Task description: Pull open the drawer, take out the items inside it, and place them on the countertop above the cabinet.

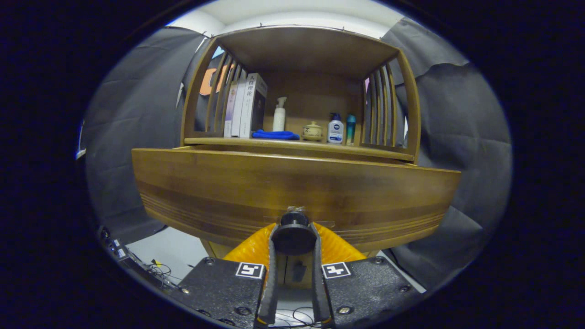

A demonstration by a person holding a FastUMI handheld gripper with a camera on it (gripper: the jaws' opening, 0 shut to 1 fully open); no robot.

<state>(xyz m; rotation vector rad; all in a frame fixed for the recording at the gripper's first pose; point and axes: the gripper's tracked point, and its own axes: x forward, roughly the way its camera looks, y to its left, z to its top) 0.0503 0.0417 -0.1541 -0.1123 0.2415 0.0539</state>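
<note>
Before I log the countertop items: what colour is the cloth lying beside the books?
Bright blue: the cloth shows best in the gripper view, folded flat.

A: Your claw sits low, both fingers pressed on the drawer knob, one on each side. What's behind it?

B: The drawer front, pulled forward of the cabinet. Above and behind it you have the desk, under a shelf roof, with slatted sides left and right.

A: On the desk, left to right?

B: Books upright against the left slats, a cloth lying before them, a pump bottle behind the cloth, then a small lidded pot, then two bottles side by side near the right slats.

A: Below?

B: Cables on the floor, left of your claw.
</note>
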